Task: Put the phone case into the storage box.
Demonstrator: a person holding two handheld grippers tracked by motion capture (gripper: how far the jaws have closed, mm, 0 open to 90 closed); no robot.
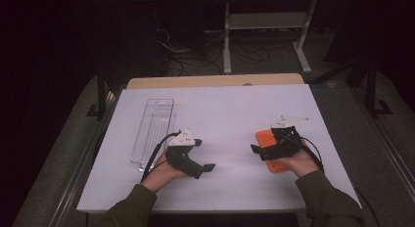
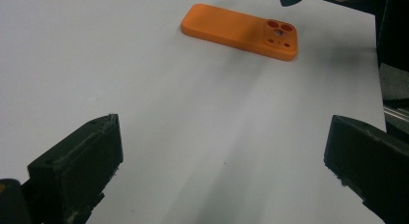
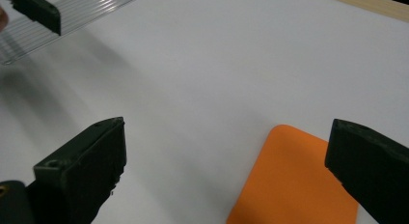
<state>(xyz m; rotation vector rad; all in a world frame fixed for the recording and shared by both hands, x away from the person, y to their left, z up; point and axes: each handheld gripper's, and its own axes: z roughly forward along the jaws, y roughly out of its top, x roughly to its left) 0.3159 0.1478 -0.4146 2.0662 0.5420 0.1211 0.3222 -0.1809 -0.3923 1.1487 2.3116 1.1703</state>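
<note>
An orange phone case (image 1: pixel 263 138) lies flat on the white table top (image 1: pixel 220 109), right of centre. My right gripper (image 1: pixel 258 152) hovers over it, jaws wide open and pointing left, nothing between them. In the right gripper view (image 3: pixel 225 137) the case's rounded corner (image 3: pixel 294 180) lies low, nearer the right jaw. My left gripper (image 1: pixel 205 170) sits left of centre and points right at the case, also open and empty. The left gripper view (image 2: pixel 224 137) has the case (image 2: pixel 241 31) well ahead, camera cut-outs to the right.
A long clear plastic tray (image 1: pixel 154 131) lies on the table's left side, just behind my left hand, and its ribbed part (image 3: pixel 72 21) appears in the right gripper view. A wooden strip (image 1: pixel 215 81) borders the far edge. Cables and a metal frame lie on the floor beyond.
</note>
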